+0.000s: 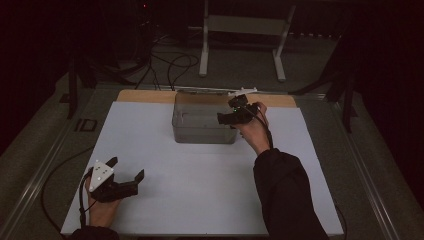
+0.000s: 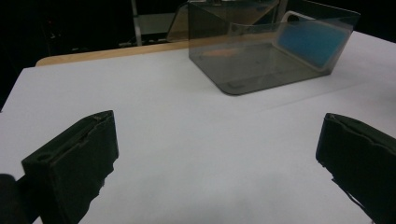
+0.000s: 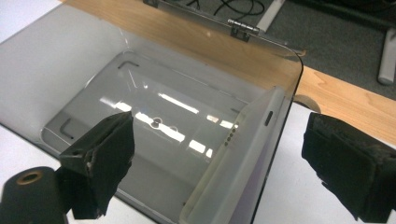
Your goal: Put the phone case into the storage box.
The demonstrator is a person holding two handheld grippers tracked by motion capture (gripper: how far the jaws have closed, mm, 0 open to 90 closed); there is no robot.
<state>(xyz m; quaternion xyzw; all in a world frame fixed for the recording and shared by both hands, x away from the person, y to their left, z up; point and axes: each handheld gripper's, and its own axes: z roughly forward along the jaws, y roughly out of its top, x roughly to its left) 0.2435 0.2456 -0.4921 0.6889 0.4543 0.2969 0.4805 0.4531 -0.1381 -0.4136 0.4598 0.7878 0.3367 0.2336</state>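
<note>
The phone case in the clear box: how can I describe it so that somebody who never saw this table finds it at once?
Start at the white sheet covering the table, then find the clear plastic box at its far edge. Against the box's inner wall nearest the right gripper leans a phone case, standing on edge. It is the one loose thing inside, pale with a blue face.

Dark room; grey floor [image 1: 240, 70], cables [image 1: 170, 65], white stand [image 1: 245, 25] behind table.
</note>
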